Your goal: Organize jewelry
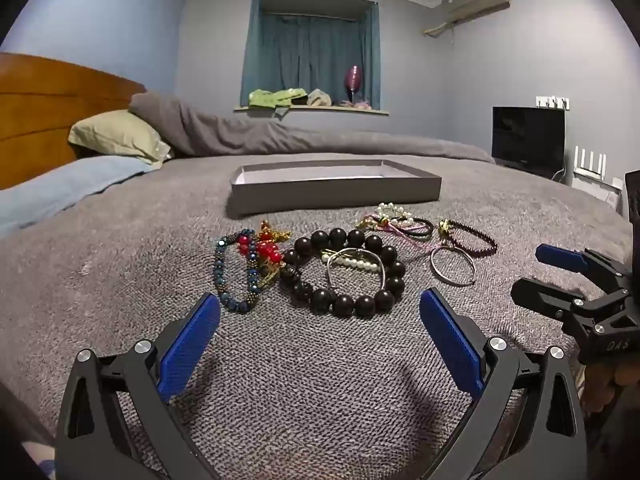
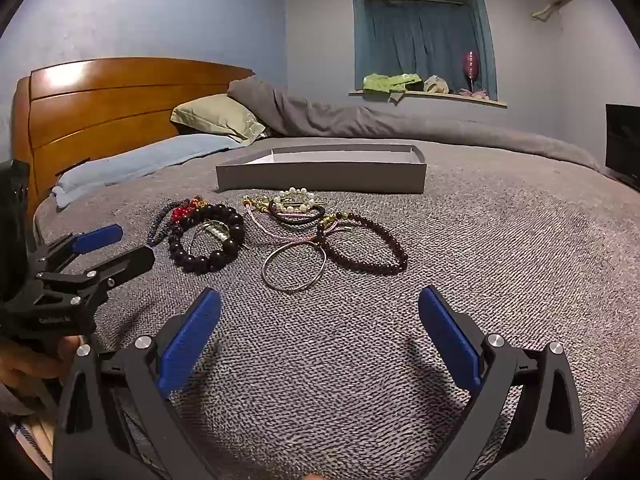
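Left tongs [image 1: 320, 312] wide, empty, right tongs [image 2: 320, 310] likewise

Your left gripper [image 1: 320, 320] and right gripper [image 2: 320, 320]: black angular frames, blue ribbed pads lining the jaws, silver round screws at the pivots, faint white lettering on the bodies.

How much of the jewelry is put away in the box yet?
None that shows. The part of the gray box you can see inside is bare. Both the left tool and the right tool are open and empty. The black bead bracelet, silver bangle and the other pieces all lie on the blanket.
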A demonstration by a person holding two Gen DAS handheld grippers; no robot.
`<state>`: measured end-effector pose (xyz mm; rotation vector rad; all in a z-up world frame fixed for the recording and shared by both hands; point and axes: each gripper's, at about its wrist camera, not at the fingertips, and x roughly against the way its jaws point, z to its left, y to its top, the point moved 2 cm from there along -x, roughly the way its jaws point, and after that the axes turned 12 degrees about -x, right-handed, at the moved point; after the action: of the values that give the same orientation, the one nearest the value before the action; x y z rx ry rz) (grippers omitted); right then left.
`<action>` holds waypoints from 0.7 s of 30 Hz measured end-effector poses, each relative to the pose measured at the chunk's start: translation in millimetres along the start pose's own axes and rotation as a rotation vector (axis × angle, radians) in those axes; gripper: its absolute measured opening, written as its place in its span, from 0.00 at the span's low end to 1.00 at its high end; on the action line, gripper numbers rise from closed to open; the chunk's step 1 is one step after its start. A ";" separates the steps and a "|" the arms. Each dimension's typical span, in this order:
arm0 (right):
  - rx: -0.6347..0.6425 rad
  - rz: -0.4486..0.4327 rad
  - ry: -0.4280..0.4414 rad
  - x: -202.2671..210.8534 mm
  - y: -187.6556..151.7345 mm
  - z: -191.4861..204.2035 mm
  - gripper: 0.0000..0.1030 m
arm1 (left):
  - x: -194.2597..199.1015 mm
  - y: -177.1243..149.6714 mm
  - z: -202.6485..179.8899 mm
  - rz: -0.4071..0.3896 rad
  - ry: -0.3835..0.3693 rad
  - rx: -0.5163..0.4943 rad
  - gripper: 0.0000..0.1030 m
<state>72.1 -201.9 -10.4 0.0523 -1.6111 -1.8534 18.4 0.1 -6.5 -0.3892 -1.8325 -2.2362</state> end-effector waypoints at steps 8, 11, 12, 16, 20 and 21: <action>0.005 0.000 0.013 3.3 -0.3 3.0 0.95 | 2.4 0.1 5.4 -0.024 0.028 0.010 0.96; 0.012 0.002 0.009 6.2 2.9 2.1 0.95 | 4.7 -1.0 4.8 -0.025 0.032 0.013 0.96; 0.012 0.002 0.009 6.6 2.7 1.8 0.95 | 7.3 1.5 10.4 0.010 -0.008 0.024 0.96; 0.009 0.001 0.012 7.4 1.5 -1.7 0.95 | 5.9 0.6 9.1 0.012 -0.001 0.028 0.96; 0.010 -0.002 0.007 4.6 -0.4 5.6 0.95 | 6.9 1.0 8.8 0.002 0.009 0.031 0.96; 0.008 -0.003 0.008 5.0 -0.6 4.6 0.95 | 6.9 0.9 8.8 0.000 0.009 0.031 0.96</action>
<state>66.0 -200.4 -7.9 0.0658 -1.6135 -1.8467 12.8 8.5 -1.7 -0.3725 -1.8598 -2.2032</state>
